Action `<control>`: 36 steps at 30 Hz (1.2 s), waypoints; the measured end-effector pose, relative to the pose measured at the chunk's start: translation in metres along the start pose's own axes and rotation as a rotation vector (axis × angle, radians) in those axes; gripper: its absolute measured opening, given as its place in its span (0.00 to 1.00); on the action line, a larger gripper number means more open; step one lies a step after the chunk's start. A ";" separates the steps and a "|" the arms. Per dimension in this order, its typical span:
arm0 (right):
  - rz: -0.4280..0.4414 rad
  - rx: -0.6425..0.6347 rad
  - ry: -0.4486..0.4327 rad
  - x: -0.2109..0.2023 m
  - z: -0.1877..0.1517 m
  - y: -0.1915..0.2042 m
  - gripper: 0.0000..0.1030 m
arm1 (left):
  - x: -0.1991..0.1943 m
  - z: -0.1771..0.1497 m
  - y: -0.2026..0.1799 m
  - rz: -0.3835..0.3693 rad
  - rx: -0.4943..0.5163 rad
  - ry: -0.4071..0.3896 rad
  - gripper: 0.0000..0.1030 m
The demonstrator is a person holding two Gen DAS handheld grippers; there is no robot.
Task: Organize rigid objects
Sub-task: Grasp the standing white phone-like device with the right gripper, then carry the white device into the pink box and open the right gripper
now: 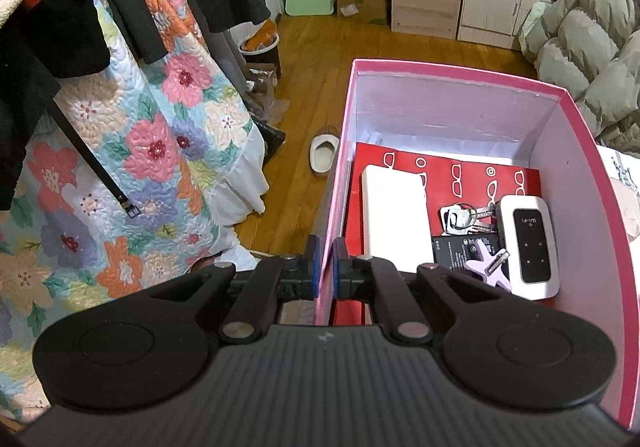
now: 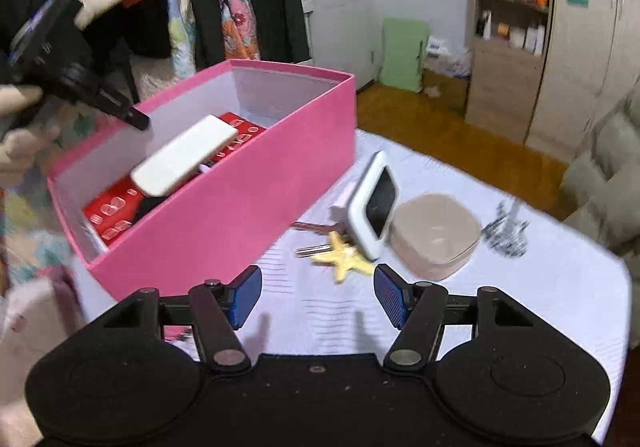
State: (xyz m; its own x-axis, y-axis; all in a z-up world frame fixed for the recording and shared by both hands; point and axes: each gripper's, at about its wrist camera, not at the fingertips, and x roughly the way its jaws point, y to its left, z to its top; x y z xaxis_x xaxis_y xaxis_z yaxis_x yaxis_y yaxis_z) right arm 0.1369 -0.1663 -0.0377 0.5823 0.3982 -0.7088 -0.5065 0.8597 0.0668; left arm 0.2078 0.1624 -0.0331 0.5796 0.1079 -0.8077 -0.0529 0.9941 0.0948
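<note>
Nearest the left wrist camera, the left gripper (image 1: 325, 267) has its two blue-padded fingers pinched on the left wall of the one pink box (image 1: 592, 183), one pad outside and one inside. In the box, on a red card printed with white glasses (image 1: 452, 167), lie five things: one white power bank (image 1: 394, 219) along the left wall just beyond the inner pad, one white Wi-Fi router (image 1: 528, 247) to the right, one bunch of keys (image 1: 464, 217) between them, one black battery-like slab (image 1: 456, 253) below the keys, and one pale purple starfish fob (image 1: 486, 263) on that slab. In the right wrist view, the right gripper (image 2: 318, 297) hangs open and holds nothing, its fingers spread wide above the white table cover (image 2: 560, 307). The pink box sits tilted to its left, one end raised. Just ahead of the open fingers lies one yellow starfish fob (image 2: 346, 257) with two keys (image 2: 312, 239) at its left. Beyond it, one white device with a dark screen (image 2: 374, 203) stands propped on edge, touching one beige square case (image 2: 436, 237) on its right. Further right lies a small blurred grey thing that cannot be made out.
</note>
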 end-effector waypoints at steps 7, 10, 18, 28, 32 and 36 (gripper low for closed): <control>-0.082 -0.030 -0.006 0.000 0.002 0.002 0.67 | 0.001 0.003 -0.004 0.001 0.049 0.010 0.04; -0.102 -0.042 -0.016 0.005 0.004 -0.002 0.67 | 0.002 0.003 -0.006 0.005 0.076 0.005 0.04; -0.099 -0.022 -0.037 0.048 0.028 -0.005 0.66 | 0.003 0.002 -0.007 0.003 0.114 -0.003 0.04; -0.201 0.109 -0.041 0.066 0.027 -0.009 0.18 | 0.004 0.001 -0.012 0.024 0.172 -0.011 0.05; -0.207 0.148 -0.086 0.038 0.020 -0.003 0.15 | 0.003 0.001 -0.011 0.018 0.171 -0.013 0.05; -0.205 0.157 -0.115 0.019 0.017 0.005 0.15 | 0.003 0.001 -0.012 0.023 0.178 -0.017 0.05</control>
State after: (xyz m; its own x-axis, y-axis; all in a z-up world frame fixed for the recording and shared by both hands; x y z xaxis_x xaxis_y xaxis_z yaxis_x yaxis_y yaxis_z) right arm 0.1561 -0.1486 -0.0384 0.7354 0.2367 -0.6350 -0.2713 0.9615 0.0443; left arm 0.2107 0.1507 -0.0364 0.5935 0.1284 -0.7946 0.0783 0.9733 0.2157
